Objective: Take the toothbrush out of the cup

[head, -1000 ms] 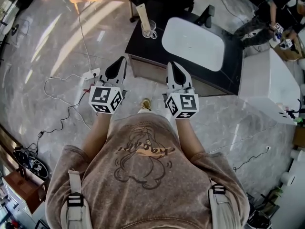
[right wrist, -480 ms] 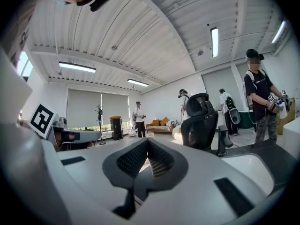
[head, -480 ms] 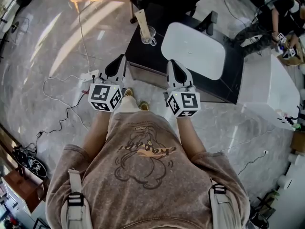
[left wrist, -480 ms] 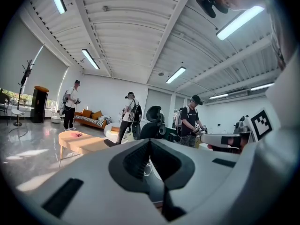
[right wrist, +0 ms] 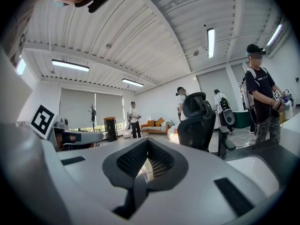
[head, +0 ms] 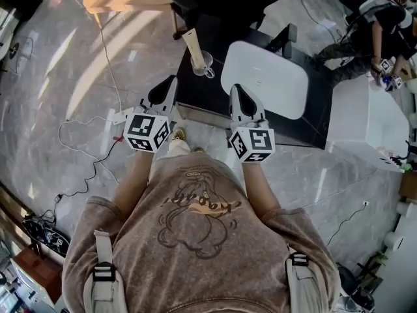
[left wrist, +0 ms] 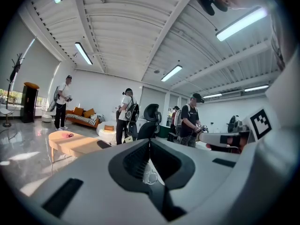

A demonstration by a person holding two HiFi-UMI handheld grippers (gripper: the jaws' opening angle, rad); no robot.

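Standing in the cup (head: 206,64), toothbrush (head: 193,47) sits beyond left hand-held gripper (head: 172,79).

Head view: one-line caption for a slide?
Person facing a black table, left tool and right tool both shut and empty, short of the glass cup holding the toothbrush.

Open-plan office hall: ceiling strip lights (left wrist: 243,23), polished stone floor (head: 52,96), black office chair (right wrist: 200,120), cushioned sofa (left wrist: 83,118)

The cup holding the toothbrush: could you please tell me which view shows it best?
The head view: the cup stands whole on the dark table. The left gripper view gives only a small, partly blocked glimpse; the right gripper view, nothing clear.
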